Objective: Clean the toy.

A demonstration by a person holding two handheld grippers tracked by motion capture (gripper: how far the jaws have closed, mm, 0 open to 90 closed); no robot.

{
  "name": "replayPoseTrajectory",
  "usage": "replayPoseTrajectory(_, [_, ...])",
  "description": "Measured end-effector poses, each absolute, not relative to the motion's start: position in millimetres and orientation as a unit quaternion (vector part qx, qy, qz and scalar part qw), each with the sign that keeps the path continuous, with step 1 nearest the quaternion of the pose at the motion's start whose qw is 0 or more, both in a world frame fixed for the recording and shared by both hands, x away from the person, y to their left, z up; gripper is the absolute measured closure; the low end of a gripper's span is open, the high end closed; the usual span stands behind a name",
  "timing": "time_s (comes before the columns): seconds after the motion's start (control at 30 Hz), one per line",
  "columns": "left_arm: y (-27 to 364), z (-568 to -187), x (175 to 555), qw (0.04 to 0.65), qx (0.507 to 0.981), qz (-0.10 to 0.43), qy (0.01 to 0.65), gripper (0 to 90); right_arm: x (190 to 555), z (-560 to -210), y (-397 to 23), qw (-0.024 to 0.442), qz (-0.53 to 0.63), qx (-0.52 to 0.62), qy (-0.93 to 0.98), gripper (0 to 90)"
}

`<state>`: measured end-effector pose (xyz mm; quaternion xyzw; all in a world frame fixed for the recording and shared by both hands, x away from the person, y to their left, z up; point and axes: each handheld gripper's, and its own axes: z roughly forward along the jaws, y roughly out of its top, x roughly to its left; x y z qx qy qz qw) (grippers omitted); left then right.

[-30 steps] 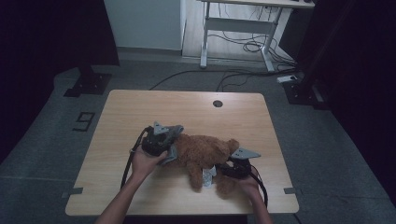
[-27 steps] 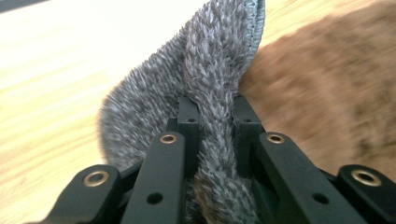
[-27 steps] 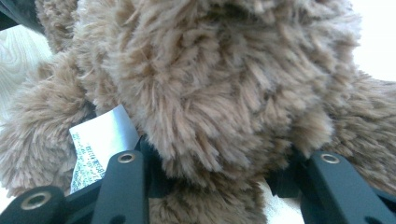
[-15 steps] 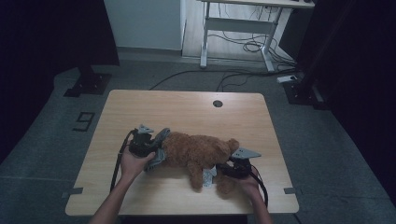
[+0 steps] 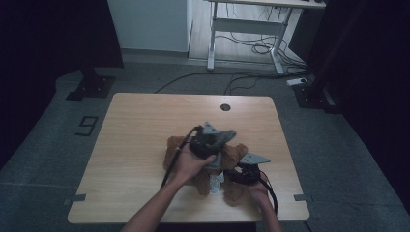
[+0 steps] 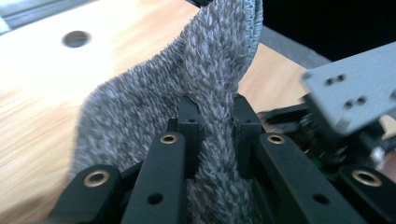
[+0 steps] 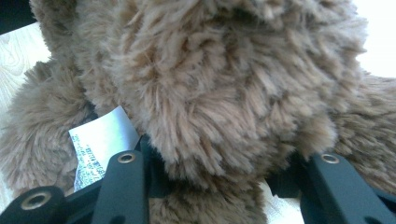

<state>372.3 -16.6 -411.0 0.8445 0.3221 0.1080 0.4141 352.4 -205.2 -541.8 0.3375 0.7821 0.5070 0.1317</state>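
Note:
A brown plush bear (image 5: 236,153) lies on the wooden table (image 5: 145,125) near the front edge, with a white label (image 5: 215,183) on its underside. My left gripper (image 5: 213,145) hovers over the bear's middle. In the left gripper view it (image 6: 217,109) is shut on a grey fuzzy cloth (image 6: 205,79) that stands up between the jaws. My right gripper (image 5: 243,172) is at the bear's right side. The right gripper view shows it (image 7: 219,163) shut on a thick furry part of the bear (image 7: 224,88), beside the label (image 7: 100,140).
A round cable hole (image 5: 225,107) sits near the table's far edge. The table's left half is bare wood. Beyond the table stand a desk frame (image 5: 241,29) with floor cables and a dark stand base (image 5: 89,87). The right gripper's grey plate (image 6: 348,95) appears in the left gripper view.
My left gripper has swung from the bear's left end to the right, over its middle, carrying the grey cloth. The right gripper has stayed put on the bear.

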Motion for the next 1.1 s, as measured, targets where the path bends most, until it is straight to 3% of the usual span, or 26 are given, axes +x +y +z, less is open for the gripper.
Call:
replayPoseTrajectory(0.13, [-45, -429, 372, 0.377, 0.865, 0.121, 0.31, 77.8, 352, -542, -205, 0.134, 0.505, 0.336, 0.783, 51.3])
replayPoseTrajectory(0.27, [-35, -441, 376, 0.381, 0.859, 0.113, 0.324, 77.8, 353, -542, -205, 0.127, 0.501, 0.342, 0.785, 51.3])
replayPoseTrajectory(0.37, [-23, -437, 378, 0.366, 0.856, 0.138, 0.339, 78.1, 352, -542, -205, 0.13, 0.502, 0.341, 0.784, 51.3])
replayPoseTrajectory(0.57, [30, -432, 386, 0.351, 0.839, 0.166, 0.38, 78.1, 353, -543, -206, 0.124, 0.505, 0.344, 0.782, 51.3])
replayPoseTrajectory(0.8, [101, -431, 380, 0.395, 0.797, 0.164, 0.426, 78.1, 353, -543, -206, 0.124, 0.507, 0.342, 0.781, 51.2])
replayPoseTrajectory(1.1, [144, -452, 372, 0.374, 0.786, 0.177, 0.46, 78.3, 353, -543, -207, 0.12, 0.507, 0.346, 0.78, 51.3])
